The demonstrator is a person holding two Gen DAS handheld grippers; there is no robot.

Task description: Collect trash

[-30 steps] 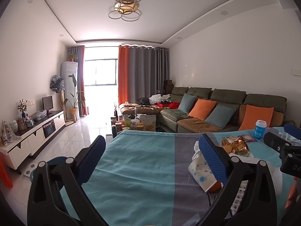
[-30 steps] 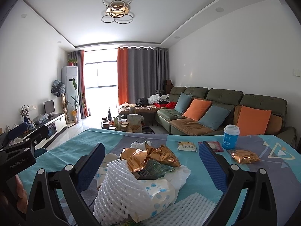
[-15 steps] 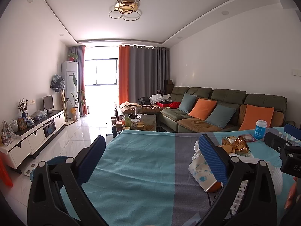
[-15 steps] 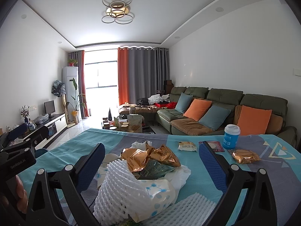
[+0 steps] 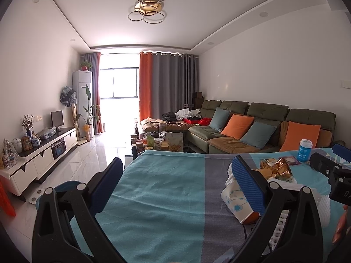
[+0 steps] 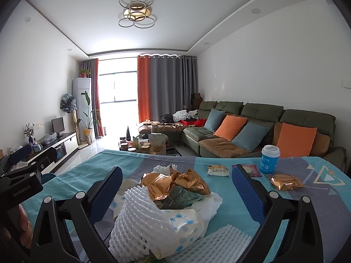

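Hovering: you hold both grippers above the table cloth [image 5: 166, 199], nothing gripped.
Right gripper [image 6: 175, 187]: jaws wide apart, empty; the trash pile sits right between and just ahead of them.
Trash pile: white foam net [image 6: 140, 217] nearest, low between the jaws; gold foil wrappers [image 6: 173, 182] stacked just beyond it; printed paper wrap [image 6: 186, 221] under and toward the right jaw.
Left gripper [image 5: 175, 184]: jaws wide apart, empty; only bare cloth between them.
Pile from left jaws: off beyond the right jaw, its edge partly hidden behind that jaw's pad; paper wrap [image 5: 235, 199] peeks past it.
Nearer hand: your right, clearly; pile is centred in its gap.
Long axis: foam net runs roughly forward along the fingers, so closing would likely pinch it across its width.
Strays: small white packet [image 6: 218, 170], gold packet [image 6: 285, 182] lie ahead and right of the right jaw, apart from the pile.
Blue cup [image 6: 270, 159]: upright, far right; can't tell if trash.
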